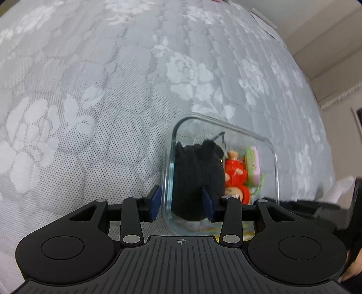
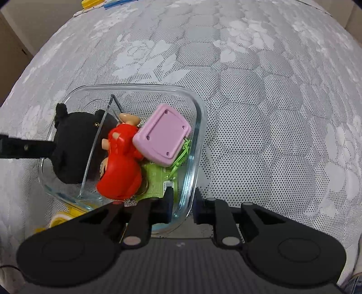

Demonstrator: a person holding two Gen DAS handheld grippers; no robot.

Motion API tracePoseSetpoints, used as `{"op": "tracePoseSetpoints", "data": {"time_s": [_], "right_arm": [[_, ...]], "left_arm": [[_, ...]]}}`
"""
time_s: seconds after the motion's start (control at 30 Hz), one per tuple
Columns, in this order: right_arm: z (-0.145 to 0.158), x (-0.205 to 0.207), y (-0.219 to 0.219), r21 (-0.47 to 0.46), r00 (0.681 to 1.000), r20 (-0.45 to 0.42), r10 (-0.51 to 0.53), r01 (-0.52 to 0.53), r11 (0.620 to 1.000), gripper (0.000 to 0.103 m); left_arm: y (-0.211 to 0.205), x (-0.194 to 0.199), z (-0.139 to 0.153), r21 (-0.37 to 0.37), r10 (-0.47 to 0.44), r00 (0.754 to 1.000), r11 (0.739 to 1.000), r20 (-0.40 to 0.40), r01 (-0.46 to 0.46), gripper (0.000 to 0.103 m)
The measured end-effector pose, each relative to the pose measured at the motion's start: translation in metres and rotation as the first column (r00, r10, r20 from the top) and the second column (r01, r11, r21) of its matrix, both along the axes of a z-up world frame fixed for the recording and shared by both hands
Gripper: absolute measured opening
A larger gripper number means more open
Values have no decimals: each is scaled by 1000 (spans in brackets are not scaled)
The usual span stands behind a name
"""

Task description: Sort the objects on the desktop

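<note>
A clear glass container (image 2: 199, 126) sits on the lace-covered table, split by a clear divider (image 2: 95, 149). One side holds a red doll figure (image 2: 122, 167), a pink gadget (image 2: 163, 138) with a green cord, and a green card (image 2: 156, 178). A black plush (image 1: 194, 176) rests in the other side, partly over the rim. My left gripper (image 1: 182, 203) is open around the plush; its left pad sits outside the glass wall, apart from the plush. My right gripper (image 2: 183, 205) is shut on the container's near wall, one finger inside and one outside.
The white lace tablecloth (image 1: 90, 101) covers the whole table. A yellow item (image 2: 61, 217) shows under the container's near left corner. Yellow and blue things (image 2: 106, 3) lie at the far edge. Papers (image 1: 264, 22) lie at the far right, with the wall beyond.
</note>
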State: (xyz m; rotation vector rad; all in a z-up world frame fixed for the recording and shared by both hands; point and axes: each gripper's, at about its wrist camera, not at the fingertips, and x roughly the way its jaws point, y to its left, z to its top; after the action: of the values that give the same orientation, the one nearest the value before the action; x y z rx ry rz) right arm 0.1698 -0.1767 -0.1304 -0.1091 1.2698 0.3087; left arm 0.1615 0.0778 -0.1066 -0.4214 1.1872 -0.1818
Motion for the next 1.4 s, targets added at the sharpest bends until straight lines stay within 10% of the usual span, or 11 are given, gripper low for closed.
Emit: {"op": "tracePoseSetpoints", "data": {"time_s": [0.8,0.93,1.4], "right_arm": [[13,-22,-7,-12,999,29,30,-30,999,23],[36,-24,-34,50,997,61,-44,41,998,47],[11,-129,-83,86,1000,-11,-8,9,996,53]], "left_arm": [[-5,-16,0,-11,-63,998,998,-10,63,47],[-9,-33,1,28,-81,996,996,-33,82,55],[-26,-116,-10,152,-207,976,965,-70,216,86]]}}
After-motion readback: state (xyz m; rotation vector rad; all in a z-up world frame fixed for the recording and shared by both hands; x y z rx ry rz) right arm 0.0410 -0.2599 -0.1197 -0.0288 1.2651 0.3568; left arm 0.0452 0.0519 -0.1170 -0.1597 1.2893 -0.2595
